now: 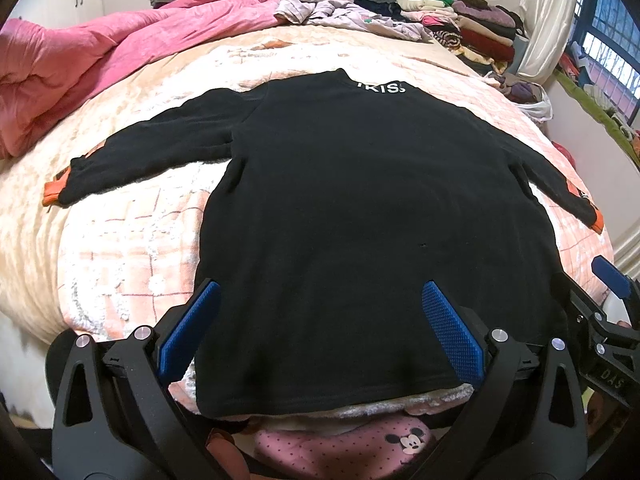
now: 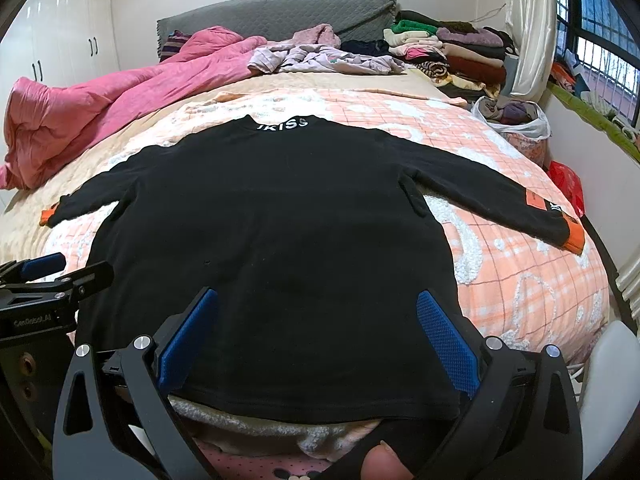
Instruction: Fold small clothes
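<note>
Tools first. Left tool (image 1: 320, 332): blue ribbed pads spread wide, nothing between them, poised over the near hem of the black sweater (image 1: 360, 208). Right tool (image 2: 316, 340): pads likewise spread wide and gripping nothing, over the same hem further to the right. Each tool shows at the edge of the other's view, so the two sit side by side, near but apart. A fingertip (image 2: 380, 464) shows at the bottom edge of the right wrist view, under the tool frame.

Sweater: laid flat on the bed (image 2: 520, 272), hem toward the tools, collar away, white lettering at the collar. Both sleeves are stretched outward; each ends in an orange cuff (image 2: 574, 238). The right sleeve carries an orange patch near the cuff.

Surface: bed covered with a peach and white checked fleece blanket (image 1: 120, 248). A pink garment with a cartoon mouse print (image 1: 408, 442) lies below the near bed edge.

Room: crumpled pink quilt (image 2: 100, 108) on the far left of the bed; loose pale lilac clothes (image 2: 320, 60) at the far end; a stack of folded clothes (image 2: 452, 50) at the far right corner. Grey padded headboard (image 2: 280, 12) behind. White wardrobe doors on the left wall, barred window (image 2: 592, 32) on the right. A white plastic bag of clothes (image 2: 516, 120) sits beside the bed on the right.
</note>
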`<action>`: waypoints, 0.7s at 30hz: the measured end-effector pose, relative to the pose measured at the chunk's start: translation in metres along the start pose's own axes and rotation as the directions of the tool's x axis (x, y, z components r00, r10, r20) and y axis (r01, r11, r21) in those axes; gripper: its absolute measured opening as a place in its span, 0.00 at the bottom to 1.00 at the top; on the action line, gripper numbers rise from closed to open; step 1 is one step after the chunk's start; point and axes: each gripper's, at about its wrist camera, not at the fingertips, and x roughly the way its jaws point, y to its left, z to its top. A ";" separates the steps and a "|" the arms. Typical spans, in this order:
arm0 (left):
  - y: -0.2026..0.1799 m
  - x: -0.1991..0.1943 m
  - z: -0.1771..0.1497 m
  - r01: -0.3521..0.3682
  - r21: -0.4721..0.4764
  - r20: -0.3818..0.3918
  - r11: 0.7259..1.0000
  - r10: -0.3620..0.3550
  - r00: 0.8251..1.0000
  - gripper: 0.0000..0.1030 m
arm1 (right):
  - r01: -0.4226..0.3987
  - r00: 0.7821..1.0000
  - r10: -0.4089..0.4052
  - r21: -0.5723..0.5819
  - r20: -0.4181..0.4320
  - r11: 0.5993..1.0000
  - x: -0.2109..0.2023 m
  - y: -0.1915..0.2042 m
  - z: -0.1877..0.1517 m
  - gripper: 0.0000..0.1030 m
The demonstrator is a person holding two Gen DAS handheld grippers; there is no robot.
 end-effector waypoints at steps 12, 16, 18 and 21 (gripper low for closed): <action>0.000 0.001 0.001 0.004 -0.001 0.002 1.000 -0.004 1.000 0.92 | -0.004 1.000 0.004 0.001 0.003 1.000 -0.001 0.000 0.000 0.96; -0.001 0.001 0.001 0.004 0.003 0.005 1.000 -0.004 1.000 0.92 | -0.003 1.000 0.003 -0.001 -0.001 1.000 0.000 0.001 0.001 0.96; -0.002 0.001 0.001 -0.001 0.010 0.009 1.000 0.001 1.000 0.92 | -0.003 1.000 0.003 -0.002 -0.002 1.000 0.001 0.002 0.002 0.96; -0.003 0.002 0.002 0.001 0.009 0.009 1.000 -0.001 1.000 0.92 | -0.004 1.000 0.004 -0.001 -0.001 1.000 0.001 0.001 0.002 0.96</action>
